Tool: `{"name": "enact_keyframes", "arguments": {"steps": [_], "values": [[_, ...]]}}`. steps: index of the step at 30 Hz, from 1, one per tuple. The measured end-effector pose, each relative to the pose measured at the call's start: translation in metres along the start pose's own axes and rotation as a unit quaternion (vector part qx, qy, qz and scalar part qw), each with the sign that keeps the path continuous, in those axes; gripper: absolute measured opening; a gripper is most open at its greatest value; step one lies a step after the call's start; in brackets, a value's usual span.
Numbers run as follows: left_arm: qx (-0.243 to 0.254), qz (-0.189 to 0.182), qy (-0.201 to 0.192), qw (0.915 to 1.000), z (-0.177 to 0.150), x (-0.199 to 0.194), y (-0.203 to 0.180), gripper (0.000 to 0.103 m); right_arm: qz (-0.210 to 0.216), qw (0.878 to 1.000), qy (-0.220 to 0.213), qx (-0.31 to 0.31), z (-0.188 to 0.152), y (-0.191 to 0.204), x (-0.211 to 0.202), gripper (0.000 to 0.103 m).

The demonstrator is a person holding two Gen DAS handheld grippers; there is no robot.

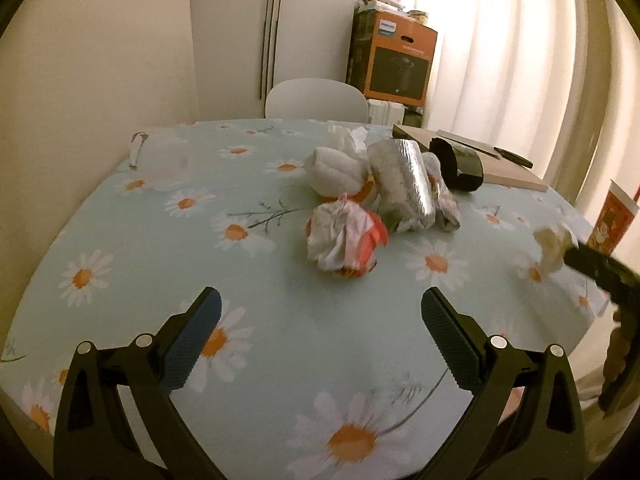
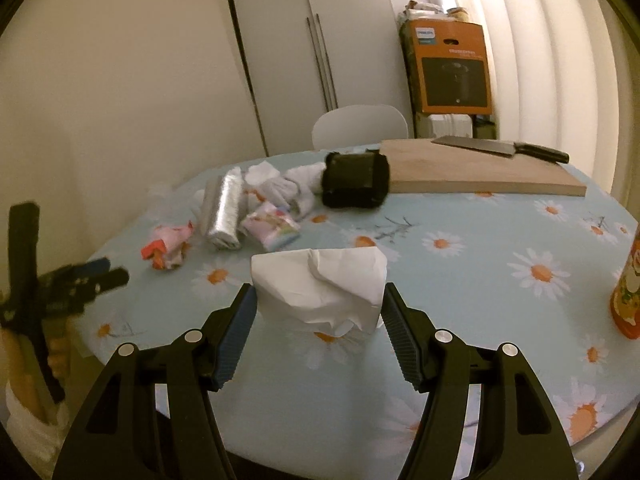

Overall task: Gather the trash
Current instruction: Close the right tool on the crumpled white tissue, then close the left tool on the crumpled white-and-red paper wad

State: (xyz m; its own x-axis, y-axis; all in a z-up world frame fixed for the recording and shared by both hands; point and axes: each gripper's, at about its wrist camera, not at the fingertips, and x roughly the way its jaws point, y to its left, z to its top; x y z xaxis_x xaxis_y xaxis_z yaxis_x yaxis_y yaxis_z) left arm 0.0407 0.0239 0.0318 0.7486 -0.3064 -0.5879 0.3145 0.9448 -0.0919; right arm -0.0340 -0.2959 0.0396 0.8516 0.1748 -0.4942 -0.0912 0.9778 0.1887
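Pale-blue daisy-print tablecloth (image 1: 280, 320), white tissue (image 2: 320, 284)

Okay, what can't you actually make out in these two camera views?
- Left wrist view: right gripper blurred at the frame edge; its grip on the white tissue unreadable here.
- Right wrist view: left gripper blurred.
- Both views: orange box print too small.
- Right wrist view: orange bottle cut off by the edge.

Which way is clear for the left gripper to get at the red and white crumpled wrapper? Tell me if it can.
Probably yes. The left gripper is open and the red and white crumpled wrapper lies straight ahead, with only bare tablecloth between them.
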Motion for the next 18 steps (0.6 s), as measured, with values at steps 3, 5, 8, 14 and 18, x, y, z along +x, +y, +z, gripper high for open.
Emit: {"name": "enact_keyframes", "arguments": {"steps": [3, 5, 8, 14, 18], "values": [[-0.001, -0.014, 0.010, 0.9999, 0.010, 0.009, -0.005, 0.090, 0.000, 1.000, 0.000, -0.002, 0.000, -0.008, -0.004, 0.060], [-0.001, -0.019, 0.019, 0.9996, 0.016, 0.015, -0.007, 0.086, 0.006, 1.000, -0.001, 0.001, -0.002, -0.015, -0.008, 0.060], [0.004, -0.022, 0.031, 0.9993, 0.025, 0.026, -0.014, 0.078, 0.009, 1.000, -0.003, 0.000, -0.004, -0.022, -0.016, 0.060], [0.010, -0.012, 0.065, 0.9978, 0.034, 0.050, -0.020, 0.042, 0.014, 1.000, 0.002, -0.006, -0.008, -0.026, -0.018, 0.060], [0.025, -0.010, 0.053, 0.9983, 0.029, 0.049, -0.025, 0.041, 0.013, 1.000, 0.002, -0.009, -0.008, -0.027, -0.020, 0.060]]}}
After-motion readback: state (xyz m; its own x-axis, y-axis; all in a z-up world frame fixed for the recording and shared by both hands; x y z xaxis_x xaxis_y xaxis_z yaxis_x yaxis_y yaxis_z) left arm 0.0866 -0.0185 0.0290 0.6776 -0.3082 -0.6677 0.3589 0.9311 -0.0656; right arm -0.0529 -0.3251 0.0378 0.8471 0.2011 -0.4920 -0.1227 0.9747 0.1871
